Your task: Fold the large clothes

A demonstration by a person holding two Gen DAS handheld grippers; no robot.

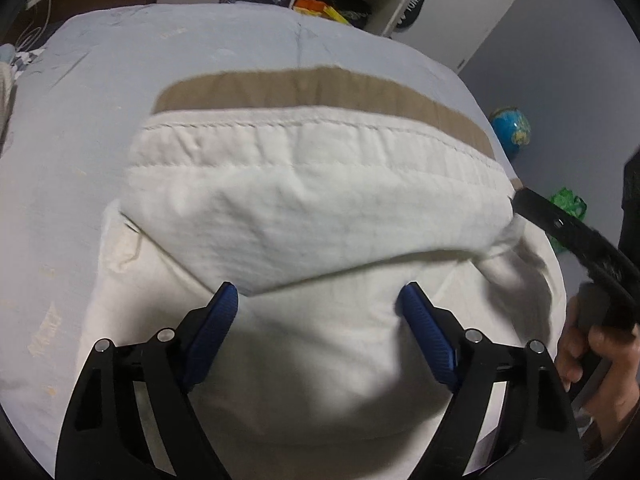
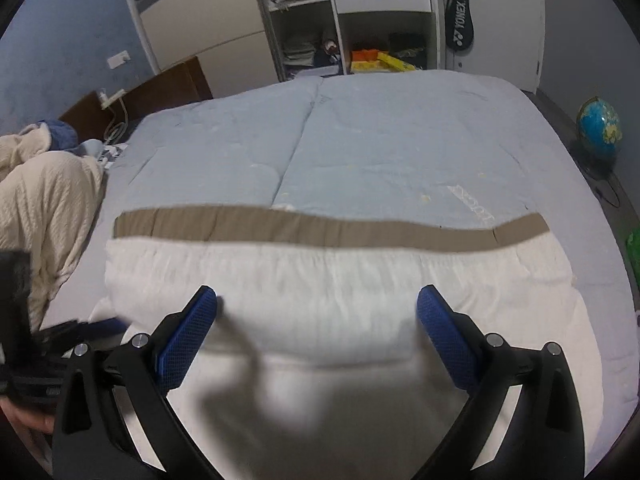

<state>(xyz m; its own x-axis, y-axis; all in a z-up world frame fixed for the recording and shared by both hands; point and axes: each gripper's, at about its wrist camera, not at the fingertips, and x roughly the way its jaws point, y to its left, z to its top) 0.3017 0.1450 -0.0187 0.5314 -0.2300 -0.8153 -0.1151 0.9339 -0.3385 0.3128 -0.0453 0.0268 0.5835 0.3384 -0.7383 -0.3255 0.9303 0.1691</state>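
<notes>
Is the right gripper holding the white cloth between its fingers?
No, the right gripper stands wide open above the white cloth, with nothing between its blue fingers.

White garment [image 1: 320, 216]: near edge cut off by the frame, weave blurred. Right hand-held gripper [image 1: 576, 240]: smeared, fingertips hidden in cloth. Wardrobe shelf contents [image 2: 304, 48]: too small to identify.

My left tongs [image 1: 318, 296] spread wide, nothing pinched, angled down. Right tongs [image 2: 317, 300] same, gaping, pointing down. Hand [image 1: 592, 364] gripping right handle.
</notes>
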